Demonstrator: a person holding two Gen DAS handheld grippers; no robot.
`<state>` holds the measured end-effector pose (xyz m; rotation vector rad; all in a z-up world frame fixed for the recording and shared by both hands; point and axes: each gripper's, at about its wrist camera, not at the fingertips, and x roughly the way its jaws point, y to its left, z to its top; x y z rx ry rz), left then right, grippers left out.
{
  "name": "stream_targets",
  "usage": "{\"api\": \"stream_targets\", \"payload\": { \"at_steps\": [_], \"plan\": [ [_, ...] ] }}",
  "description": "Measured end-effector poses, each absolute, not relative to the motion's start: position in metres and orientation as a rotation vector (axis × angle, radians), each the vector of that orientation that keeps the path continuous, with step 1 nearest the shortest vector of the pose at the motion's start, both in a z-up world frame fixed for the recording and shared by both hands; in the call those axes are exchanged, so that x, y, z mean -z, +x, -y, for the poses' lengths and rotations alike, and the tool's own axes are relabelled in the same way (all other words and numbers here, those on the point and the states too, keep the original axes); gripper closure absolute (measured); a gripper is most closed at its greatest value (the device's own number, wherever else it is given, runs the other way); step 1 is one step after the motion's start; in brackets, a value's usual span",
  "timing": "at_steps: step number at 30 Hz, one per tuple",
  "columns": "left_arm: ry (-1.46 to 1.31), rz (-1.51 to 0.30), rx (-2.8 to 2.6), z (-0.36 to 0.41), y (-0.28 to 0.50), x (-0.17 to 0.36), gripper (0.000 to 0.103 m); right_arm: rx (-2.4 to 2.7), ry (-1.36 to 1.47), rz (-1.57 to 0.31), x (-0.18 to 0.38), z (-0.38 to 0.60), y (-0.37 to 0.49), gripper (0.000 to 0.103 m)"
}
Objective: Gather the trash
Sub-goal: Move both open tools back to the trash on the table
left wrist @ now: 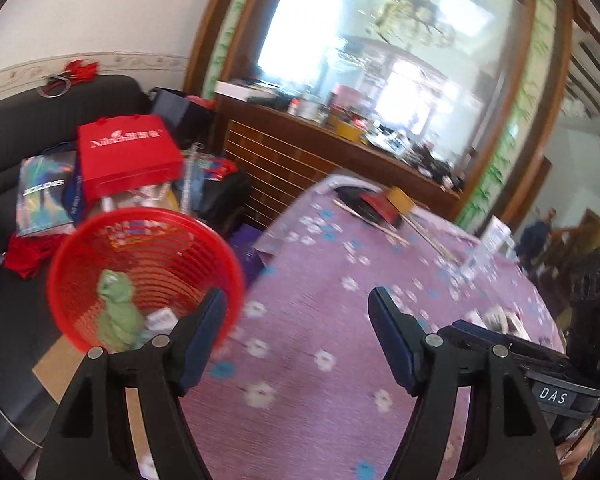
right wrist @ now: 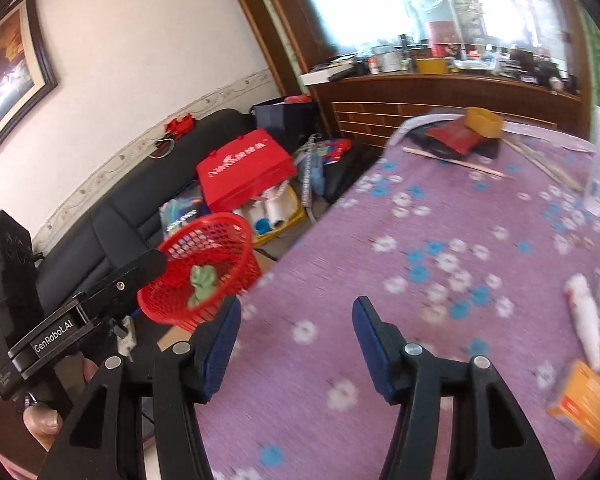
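Your left gripper (left wrist: 296, 304) hangs with its jaws spread wide and nothing between them, over the near edge of the worktop covered in a purple cloth with white and blue flowers (left wrist: 320, 280). Your right gripper (right wrist: 296, 316) is likewise wide apart and empty above the same cloth (right wrist: 440, 220).

The round red plastic mesh basket (left wrist: 140, 276) sits just off the worktop's left edge, in front of the black sofa (left wrist: 28, 128). In the right wrist view the body of your left gripper reaches toward the basket (right wrist: 204, 264), its tip against the rim. Inside lie a crumpled green wad (left wrist: 118, 312) and a small white scrap (left wrist: 160, 318) beside it.

Trash still on the cloth, at the right in the right wrist view: a white wrapper with red marks (right wrist: 586, 312) and, nearer you, an orange carton (right wrist: 584, 404); they are blurred. At the far end lie a red packet (right wrist: 456, 134), a yellow roll (right wrist: 484, 122) and thin wooden sticks (right wrist: 452, 162).

A red paper gift bag (left wrist: 128, 156) stands among clutter on the sofa.
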<state>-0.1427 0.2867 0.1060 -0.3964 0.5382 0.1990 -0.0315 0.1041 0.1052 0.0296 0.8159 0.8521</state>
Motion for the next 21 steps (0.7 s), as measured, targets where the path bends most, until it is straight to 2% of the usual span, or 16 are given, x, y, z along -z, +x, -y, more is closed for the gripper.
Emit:
{"api": "stream_targets", "payload": {
  "at_steps": [5,9,16,21],
  "plan": [
    [-0.3,-0.605,-0.087,-0.223,-0.123,-0.104,0.031,-0.784,0.057,-0.799,-0.105,-0.039,-0.041,0.04],
    [-0.157,-0.658,0.044,-0.162,-0.104,-0.104,0.021,-0.694,0.125,-0.763,-0.113,0.028,-0.043,0.04],
    [0.096,-0.794,0.356,-0.054,-0.063,-0.093,0.02,-0.534,0.317,-0.711,-0.124,0.146,-0.047,0.037],
    [0.142,-0.856,0.513,-0.006,-0.027,-0.082,0.02,-0.448,0.411,-0.686,-0.122,0.206,-0.053,0.035]
  ]
}}
